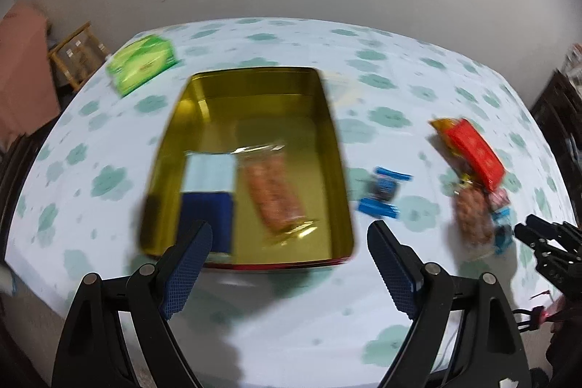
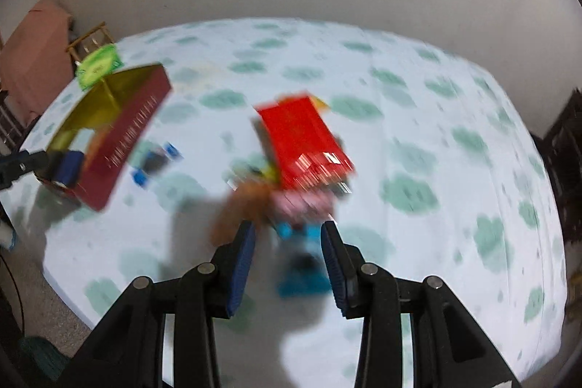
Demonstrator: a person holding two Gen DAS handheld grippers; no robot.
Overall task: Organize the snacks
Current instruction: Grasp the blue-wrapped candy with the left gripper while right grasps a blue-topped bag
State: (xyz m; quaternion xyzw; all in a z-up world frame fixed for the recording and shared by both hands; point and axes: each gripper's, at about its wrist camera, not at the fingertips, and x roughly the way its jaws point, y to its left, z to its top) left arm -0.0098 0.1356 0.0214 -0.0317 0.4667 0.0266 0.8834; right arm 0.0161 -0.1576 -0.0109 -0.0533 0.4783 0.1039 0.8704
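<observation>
A gold-lined tin (image 1: pixel 329 133) with red outer walls holds a blue-and-white packet (image 1: pixel 209 188) and an orange snack bar (image 1: pixel 272 195). My left gripper (image 1: pixel 289 235) is open and empty over the tin's near edge. A blue wrapped snack (image 1: pixel 382 193) lies right of the tin. A red packet (image 2: pixel 303 137) tops a snack pile with a brown bar (image 2: pixel 247 202) and pink packet (image 2: pixel 302 202). My right gripper (image 2: pixel 287 235) is open, with a blue snack (image 2: pixel 302 264) between its fingers; blur hides any contact. The tin also shows in the right wrist view (image 2: pixel 127 137).
A green box (image 1: pixel 142 64) lies at the table's far left corner. The table (image 1: pixel 418 79) has a white cloth with green cloud prints. A wooden stool (image 1: pixel 78 51) and a pink-covered object (image 1: pixel 22 86) stand beyond the left edge. Dark furniture (image 2: pixel 567 133) is at right.
</observation>
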